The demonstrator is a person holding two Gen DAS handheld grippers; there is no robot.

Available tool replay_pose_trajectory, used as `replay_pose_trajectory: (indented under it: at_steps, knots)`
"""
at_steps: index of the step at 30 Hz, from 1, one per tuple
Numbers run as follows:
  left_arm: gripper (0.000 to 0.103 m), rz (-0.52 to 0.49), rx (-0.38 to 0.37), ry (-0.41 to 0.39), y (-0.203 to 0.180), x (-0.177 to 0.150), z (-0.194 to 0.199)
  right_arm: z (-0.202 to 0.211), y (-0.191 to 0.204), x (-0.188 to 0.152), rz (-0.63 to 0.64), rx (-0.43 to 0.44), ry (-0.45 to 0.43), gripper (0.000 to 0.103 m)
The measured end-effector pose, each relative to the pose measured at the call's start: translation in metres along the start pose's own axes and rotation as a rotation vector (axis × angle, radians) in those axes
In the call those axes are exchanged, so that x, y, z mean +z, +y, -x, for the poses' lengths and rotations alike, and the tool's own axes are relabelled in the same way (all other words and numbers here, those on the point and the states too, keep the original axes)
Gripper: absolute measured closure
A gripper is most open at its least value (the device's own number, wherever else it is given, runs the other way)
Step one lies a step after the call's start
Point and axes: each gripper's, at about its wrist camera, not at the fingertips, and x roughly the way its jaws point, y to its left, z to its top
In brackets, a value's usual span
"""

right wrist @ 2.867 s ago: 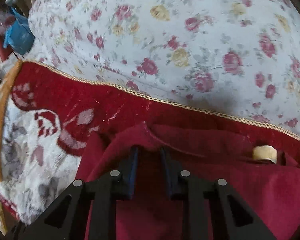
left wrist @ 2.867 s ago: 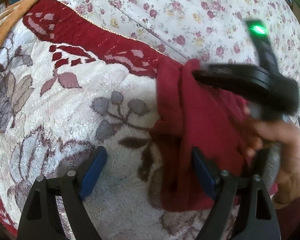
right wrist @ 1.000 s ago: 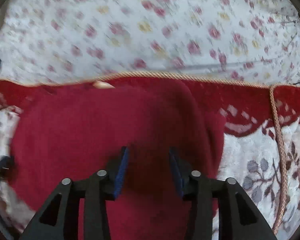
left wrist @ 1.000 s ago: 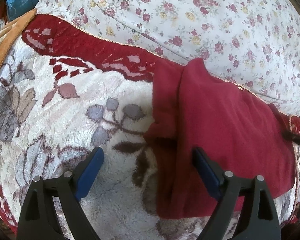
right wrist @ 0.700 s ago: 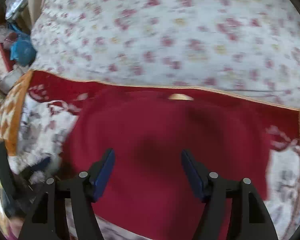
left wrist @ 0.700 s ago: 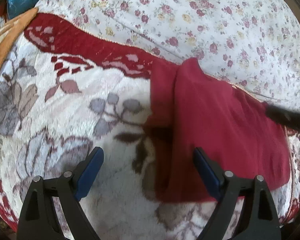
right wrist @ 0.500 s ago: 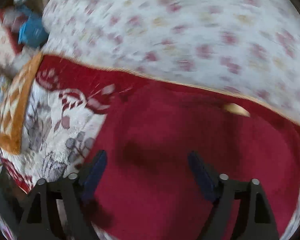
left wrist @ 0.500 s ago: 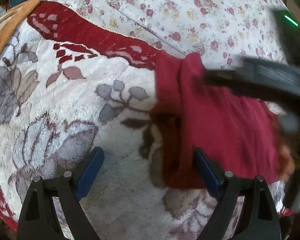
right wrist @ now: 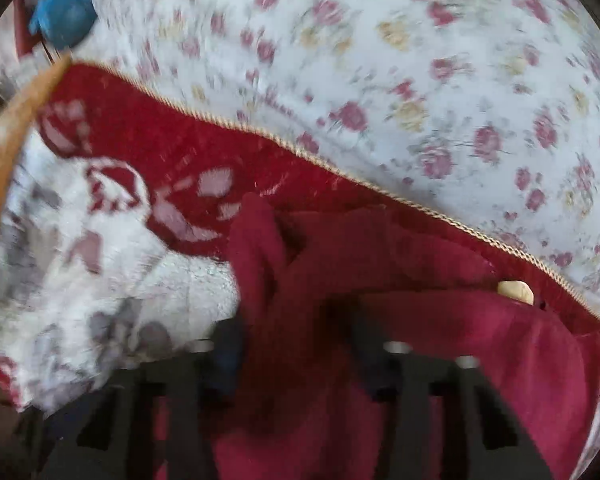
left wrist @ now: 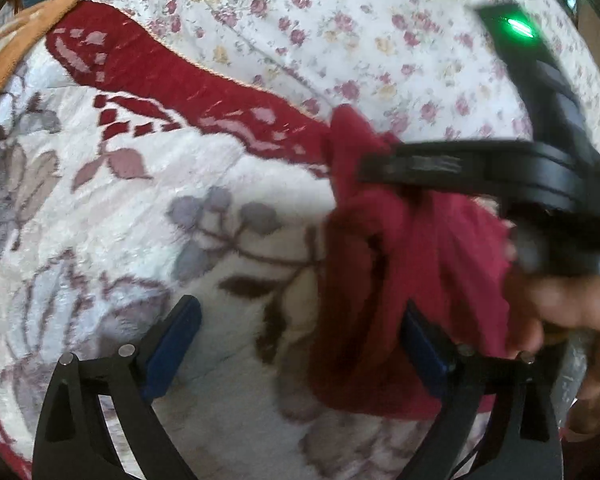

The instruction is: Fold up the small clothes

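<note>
A dark red garment [left wrist: 432, 264] lies on a plush white blanket [left wrist: 140, 208] with grey leaves and a red border. My left gripper [left wrist: 300, 332] hovers over the garment's left edge. Its jaws are wide and still opening, and the right blue pad [left wrist: 424, 348] is over the cloth without pinching it. My right gripper [left wrist: 364, 168] reaches in from the right, held by a person's hand [left wrist: 560, 312]. In the right wrist view its jaws [right wrist: 298, 332] are closing on a raised bunch of the red garment [right wrist: 440, 340] near the upper left corner. A cream tag [right wrist: 516, 290] shows at the garment's far edge.
A white bedsheet [left wrist: 340, 20] with small red and yellow flowers covers the far side, beyond the blanket's gold-corded border [right wrist: 380, 188]. An orange patterned cloth [left wrist: 16, 52] lies at the far left, with a blue bundle [right wrist: 60, 8] past it.
My right gripper swung from the garment's right side back to its upper left corner and narrowed from wide onto the cloth, which now bunches up there. The left gripper barely moved.
</note>
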Motion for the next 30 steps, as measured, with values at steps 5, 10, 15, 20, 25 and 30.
replay_pose_trajectory:
  at_steps: [5,10,15,20,25,30]
  knots:
    - [0.054,-0.04,-0.148,0.011,-0.019,0.0,0.0,0.029,-0.027,-0.006,-0.063,0.062,-0.036,0.082]
    - [0.073,-0.133,-0.134,-0.036,-0.039,-0.004,0.007,0.033,-0.034,-0.013,-0.087,0.07,-0.031,0.082]
    - [0.076,-0.147,-0.123,-0.038,-0.039,-0.006,0.011,0.037,-0.035,-0.016,-0.091,0.067,-0.022,0.082]
    - [0.072,-0.137,-0.109,-0.032,-0.035,-0.006,0.013,0.04,-0.032,-0.014,-0.099,0.075,-0.026,0.082]
    - [0.035,-0.094,-0.081,-0.058,-0.027,-0.003,0.01,0.042,-0.028,-0.013,-0.105,0.111,-0.019,0.082]
    - [0.079,-0.067,-0.136,-0.023,-0.024,-0.002,0.005,0.037,-0.017,-0.009,-0.059,0.101,-0.001,0.078]
